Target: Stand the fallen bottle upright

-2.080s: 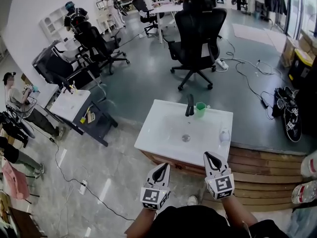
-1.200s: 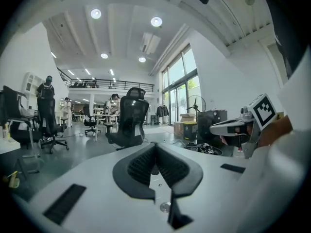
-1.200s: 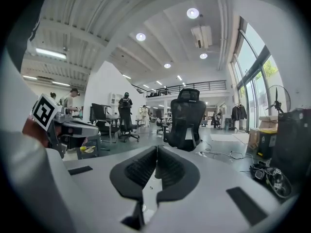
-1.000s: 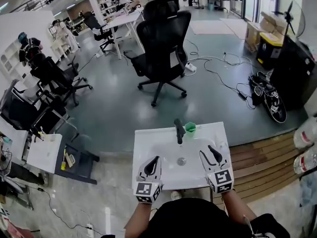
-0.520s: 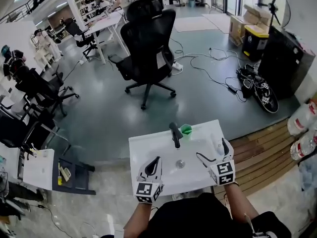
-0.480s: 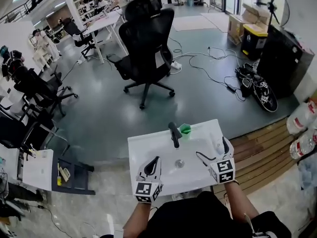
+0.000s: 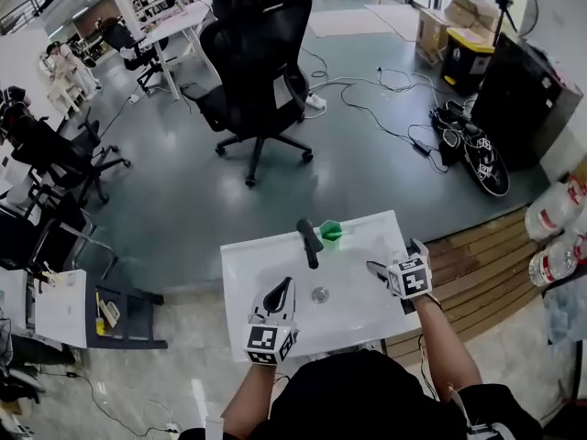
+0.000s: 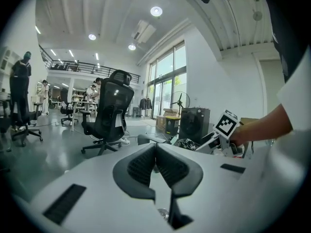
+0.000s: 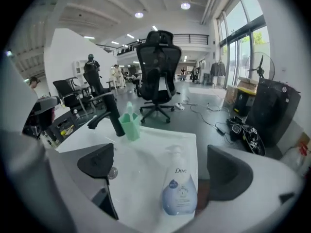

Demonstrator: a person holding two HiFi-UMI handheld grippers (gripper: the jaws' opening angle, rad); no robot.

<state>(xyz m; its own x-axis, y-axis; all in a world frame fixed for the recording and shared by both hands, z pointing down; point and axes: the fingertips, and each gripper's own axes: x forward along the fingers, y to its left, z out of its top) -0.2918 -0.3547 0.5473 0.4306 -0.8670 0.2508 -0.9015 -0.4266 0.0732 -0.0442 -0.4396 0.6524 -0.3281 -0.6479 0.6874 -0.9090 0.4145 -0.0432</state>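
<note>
Fingers (image 9: 228, 171) of R gripper (image 9: 163, 166) are seen wide apart & opening. Dove pump bottle (image 9: 180, 191) is framed btwn them, not touched. Bottle is laid flat, label up, on white washbasin (image 9: 146, 144) at its R edge, pump head pointed twd far side. Black faucet (image 9: 109, 115) & green cup (image 9: 129, 125) are stood at back rim. L gripper (image 8: 155, 149) fingers (image 8: 138, 166) are pressed together, nothing btwn, over basin's near-left part.
</note>
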